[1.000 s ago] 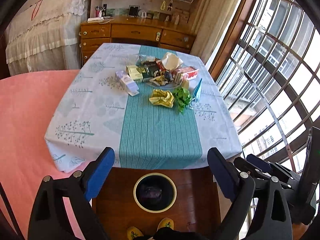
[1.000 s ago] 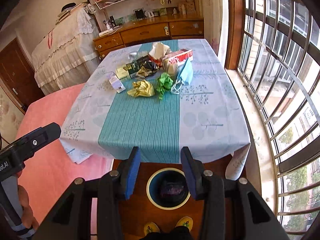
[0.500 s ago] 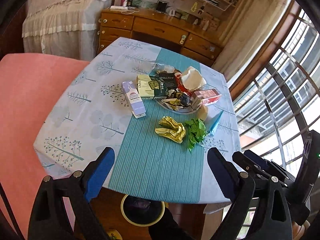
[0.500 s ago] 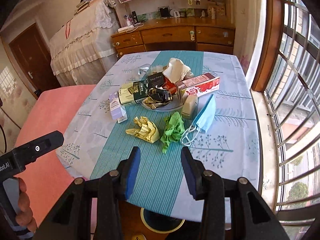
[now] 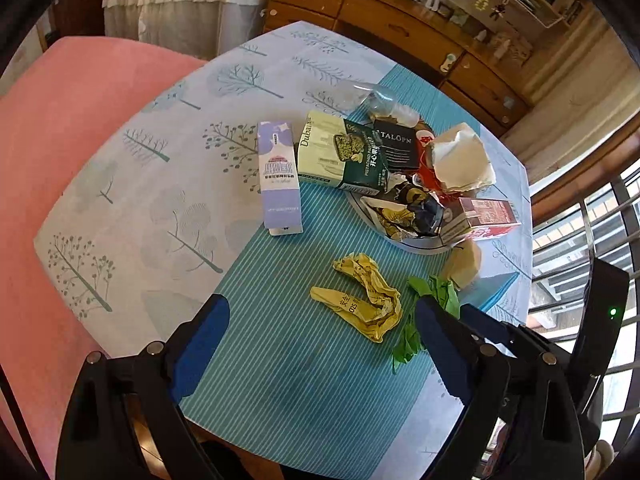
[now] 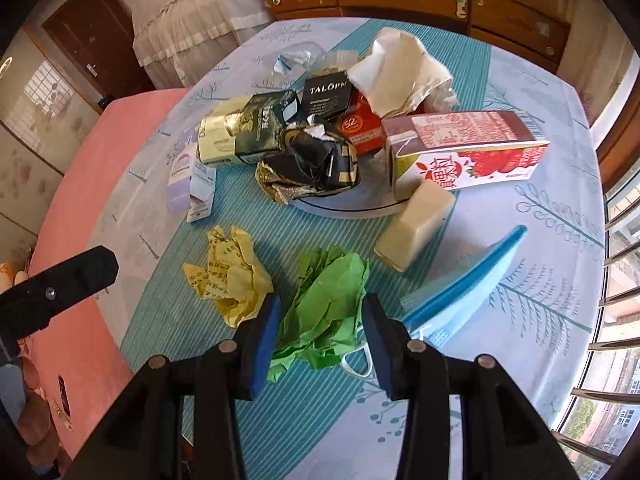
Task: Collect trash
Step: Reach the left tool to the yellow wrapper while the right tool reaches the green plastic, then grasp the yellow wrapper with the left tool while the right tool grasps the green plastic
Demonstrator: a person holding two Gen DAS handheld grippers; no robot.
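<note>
Trash lies on a table with a teal striped runner [image 5: 280,340]. In the right wrist view, a crumpled green paper [image 6: 328,292] sits between the fingers of my right gripper [image 6: 320,320], which is open; the pads flank it without visibly pressing. To its left lies a crumpled yellow wrapper [image 6: 232,276], to its right a blue face mask [image 6: 472,292]. My left gripper [image 5: 320,332] hangs wide open and holds nothing, just short of the yellow wrapper [image 5: 360,296]. Behind it, a plate [image 6: 344,204] carries crushed wrappers and boxes.
A strawberry milk carton [image 6: 472,152], a small beige carton [image 6: 416,224], a purple carton [image 5: 278,176] and a green snack box [image 5: 340,152] crowd the plate. Pink bedding [image 5: 60,120] lies left of the table, a wooden dresser [image 5: 380,12] behind it, window bars [image 6: 616,240] to the right.
Both grippers have come forward and down from above the floor bin to over the table. The bin has left view, and the green paper now lies between the right fingers.
</note>
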